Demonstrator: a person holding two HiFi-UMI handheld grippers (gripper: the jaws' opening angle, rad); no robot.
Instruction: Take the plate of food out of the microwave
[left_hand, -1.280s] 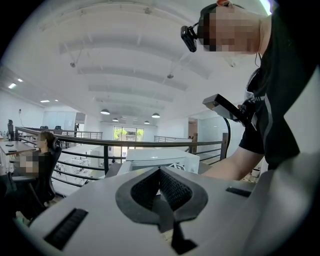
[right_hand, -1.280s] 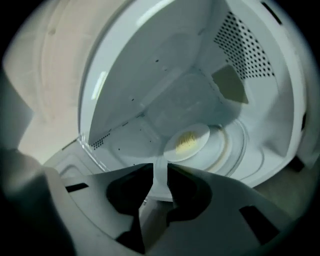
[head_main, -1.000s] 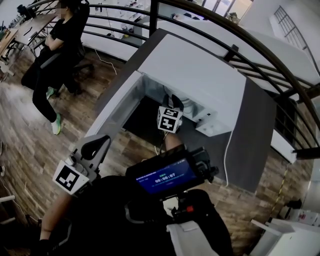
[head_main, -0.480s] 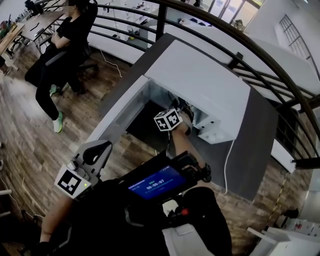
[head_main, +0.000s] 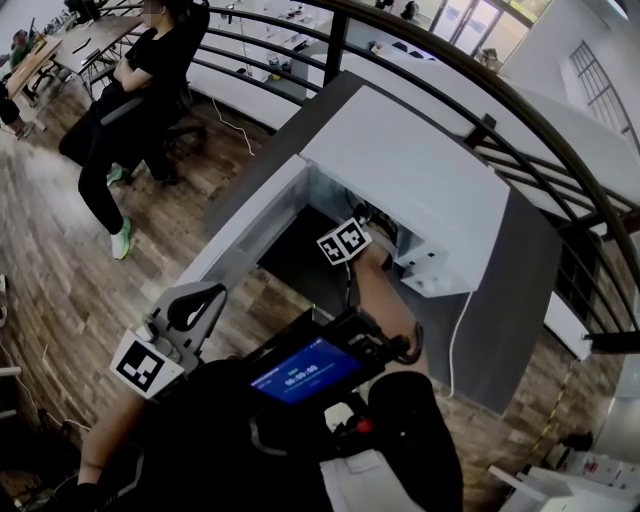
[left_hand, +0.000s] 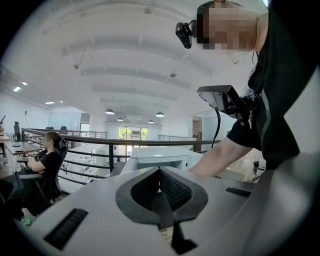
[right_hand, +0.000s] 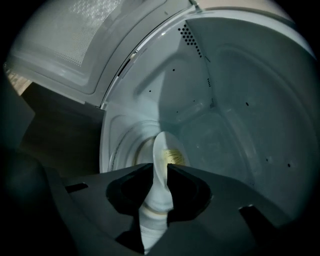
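Observation:
The white microwave (head_main: 410, 170) stands on a dark counter with its door (head_main: 250, 215) swung open to the left. My right gripper reaches into the cavity; in the head view only its marker cube (head_main: 344, 241) and the forearm show. In the right gripper view, the right gripper (right_hand: 160, 172) is shut on the rim of a white plate (right_hand: 161, 150), seen edge-on, with yellowish food (right_hand: 173, 156) on it, over the turntable (right_hand: 125, 150). My left gripper (head_main: 190, 305) hangs low at the left, away from the microwave, its jaws meeting with nothing between them (left_hand: 160, 172).
A dark counter (head_main: 500, 320) carries the microwave, with a white cable (head_main: 455, 320) trailing down its right side. A curved black railing (head_main: 480, 120) runs behind it. A person sits on a chair (head_main: 130, 90) at the upper left. A lit screen (head_main: 305, 370) hangs at my chest.
The head view has drifted a little. The right gripper's marker cube has tilted slightly at the microwave opening. The left gripper has stayed where it was.

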